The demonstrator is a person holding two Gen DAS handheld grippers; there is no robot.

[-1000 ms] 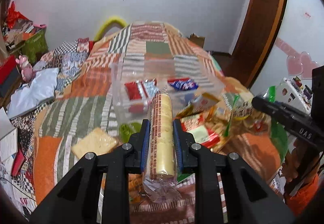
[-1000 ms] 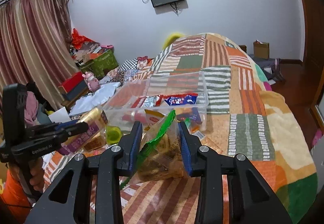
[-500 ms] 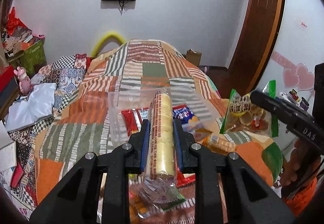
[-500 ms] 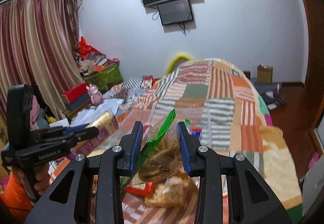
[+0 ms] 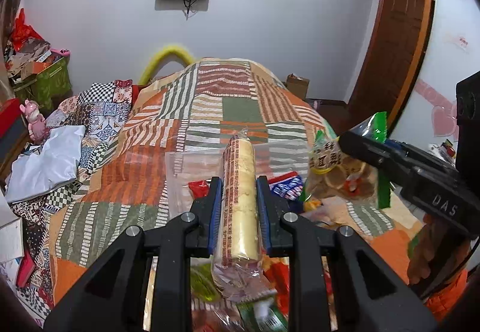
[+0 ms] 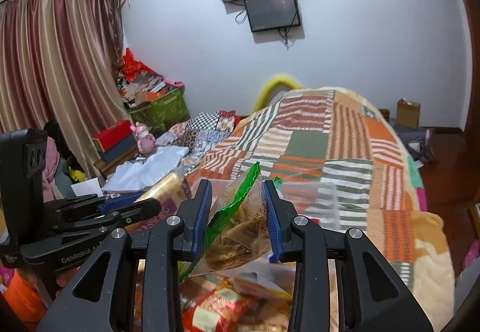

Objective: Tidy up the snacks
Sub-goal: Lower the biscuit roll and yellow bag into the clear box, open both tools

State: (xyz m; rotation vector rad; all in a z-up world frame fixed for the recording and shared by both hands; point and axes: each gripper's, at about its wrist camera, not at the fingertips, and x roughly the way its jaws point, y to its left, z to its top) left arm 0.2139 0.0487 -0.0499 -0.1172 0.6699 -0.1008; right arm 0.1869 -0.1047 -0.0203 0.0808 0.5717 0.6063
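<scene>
In the left wrist view, the left gripper (image 5: 239, 191) is clamped on a long biscuit roll (image 5: 239, 206) that runs up the lower centre of the frame, its crimped end hanging below the blue pads. Just beyond its tip sits a clear plastic bin (image 5: 192, 164) on the patchwork quilt (image 5: 237, 101), with red and blue packets inside. At right centre the right gripper (image 5: 345, 140) pinches a green-edged snack bag (image 5: 342, 173) — held in the air beside the bin's right edge, near the roll but apart from it. In the right wrist view the bag (image 6: 240, 230) fills the gap between the fingers; loose packets (image 6: 228, 302) blur along the bottom edge. The quilt's upper half lies open toward the wall.
</scene>
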